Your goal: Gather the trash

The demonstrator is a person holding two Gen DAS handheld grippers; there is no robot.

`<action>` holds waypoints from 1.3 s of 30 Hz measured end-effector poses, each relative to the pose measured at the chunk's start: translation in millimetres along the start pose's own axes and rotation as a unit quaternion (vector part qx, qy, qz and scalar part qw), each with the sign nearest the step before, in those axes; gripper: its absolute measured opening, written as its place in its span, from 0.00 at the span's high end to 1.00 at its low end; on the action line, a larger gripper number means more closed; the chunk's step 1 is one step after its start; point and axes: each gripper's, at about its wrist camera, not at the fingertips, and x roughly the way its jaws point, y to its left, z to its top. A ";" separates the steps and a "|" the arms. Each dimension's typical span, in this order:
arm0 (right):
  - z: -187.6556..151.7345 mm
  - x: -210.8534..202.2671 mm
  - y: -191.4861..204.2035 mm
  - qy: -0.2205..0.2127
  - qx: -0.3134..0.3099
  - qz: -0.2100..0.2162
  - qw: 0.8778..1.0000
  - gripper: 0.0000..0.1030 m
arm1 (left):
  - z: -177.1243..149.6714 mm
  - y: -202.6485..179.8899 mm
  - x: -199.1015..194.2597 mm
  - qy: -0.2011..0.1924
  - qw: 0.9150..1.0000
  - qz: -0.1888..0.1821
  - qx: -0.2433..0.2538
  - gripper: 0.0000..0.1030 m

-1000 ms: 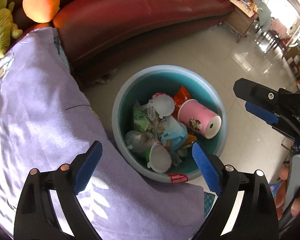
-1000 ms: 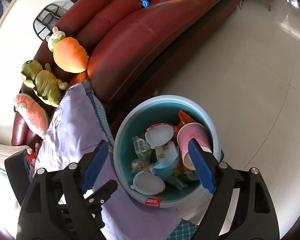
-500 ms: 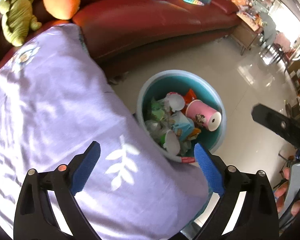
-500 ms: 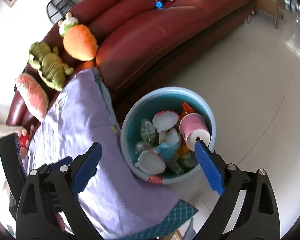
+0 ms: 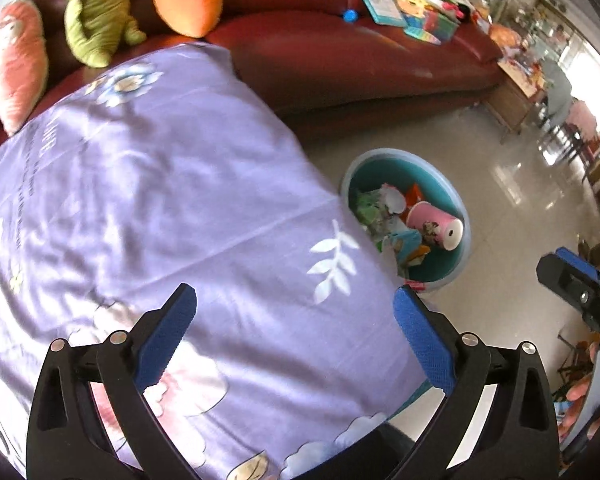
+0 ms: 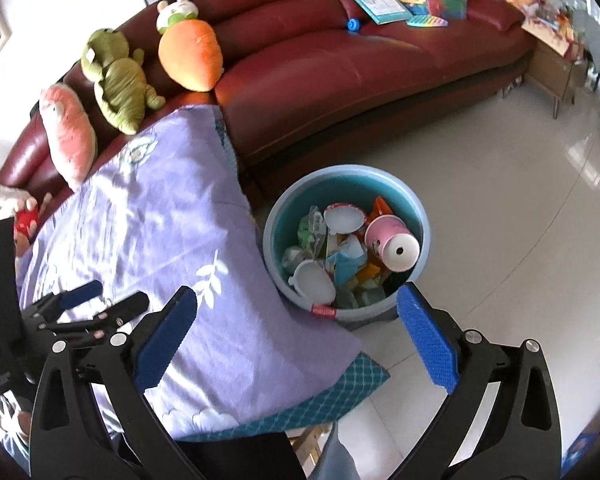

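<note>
**Two open grippers above a bin full of trash**

Both grippers stand with their blue-padded jaws spread wide and nothing between them. The left gripper (image 5: 296, 330), whose jaws have just been opening further, hangs over a lilac cloth printed with white leaves (image 5: 160, 200) that covers a low surface. The right gripper (image 6: 296, 330) hovers over the edge of that same cloth and the glossy pale tiled floor (image 6: 500, 200).

On the floor, just beside the draped cloth, stands a round pale-blue plastic bin with a teal inside (image 6: 284, 216). It holds a heap of trash: a pink paper cup lying on its side (image 6: 392, 240), two white round lids (image 6: 342, 218), crumpled green and blue wrappers (image 6: 312, 232) and an orange packet (image 6: 382, 208). A red label (image 6: 322, 311) sits on the bin's near rim.

Behind the bin runs a dark red leather sofa (image 6: 360, 60). On it lie an orange carrot plush (image 6: 190, 56), a green frog plush (image 6: 116, 80), a pink plush (image 6: 66, 132), and books and toys at the far end (image 6: 380, 0).
</note>
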 end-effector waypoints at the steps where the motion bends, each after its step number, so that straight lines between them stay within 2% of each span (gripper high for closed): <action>1: -3.1 -1.3 3.0 0.002 -0.003 -0.003 1.000 0.07 | -2.9 2.8 -2.6 -0.002 1.000 0.001 -0.003 0.04; 9: -29.4 -11.4 19.9 0.008 -0.019 -0.005 1.000 0.07 | -22.9 21.4 -27.6 -0.021 1.000 0.008 -0.013 0.04; 20: -35.5 -25.7 34.7 -0.006 -0.043 -0.006 0.999 0.07 | -32.6 24.8 -45.5 -0.051 0.999 -0.002 -0.019 0.04; 39: -32.3 -0.8 23.9 0.003 -0.023 -0.017 1.000 0.07 | -34.4 15.1 -19.6 -0.036 0.999 0.025 -0.008 0.04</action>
